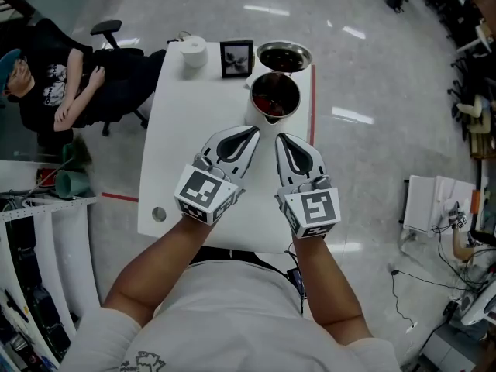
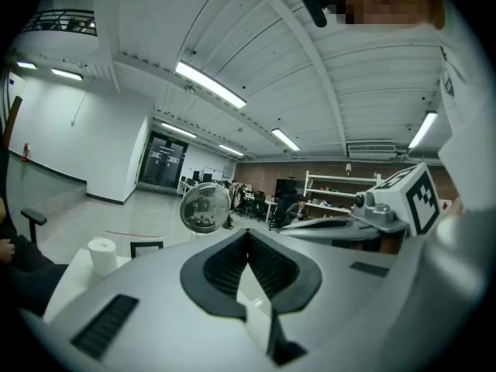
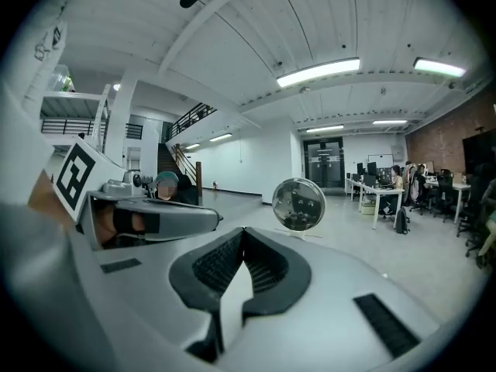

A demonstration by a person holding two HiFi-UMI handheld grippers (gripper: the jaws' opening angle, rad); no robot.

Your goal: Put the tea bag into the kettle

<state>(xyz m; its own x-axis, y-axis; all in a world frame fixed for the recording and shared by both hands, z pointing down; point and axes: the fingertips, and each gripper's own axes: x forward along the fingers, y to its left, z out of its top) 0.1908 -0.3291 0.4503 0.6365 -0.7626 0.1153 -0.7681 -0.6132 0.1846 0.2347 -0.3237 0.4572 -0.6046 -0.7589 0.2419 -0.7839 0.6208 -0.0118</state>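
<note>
Head view: the left tongs and the right tongs hover side by side over the white desk, each pair pressed together and empty; their tips point at the kettle, near it but not touching; the kettle stands open on the far part of the desk, close to the right edge, its inside dark reddish; the tea bag cannot be told apart in there or anywhere else; behind the kettle a round shiny disc, a black frame and a paper roll line the far edge; the desk's left half lies bare; a seated person is just off the far left corner.

Left gripper view: the dark pads meet along one line, nothing pinched; the disc and roll show beyond, the right tongs alongside.

Right gripper view: pads likewise closed on nothing; the disc stands ahead, open floor behind it.
</note>
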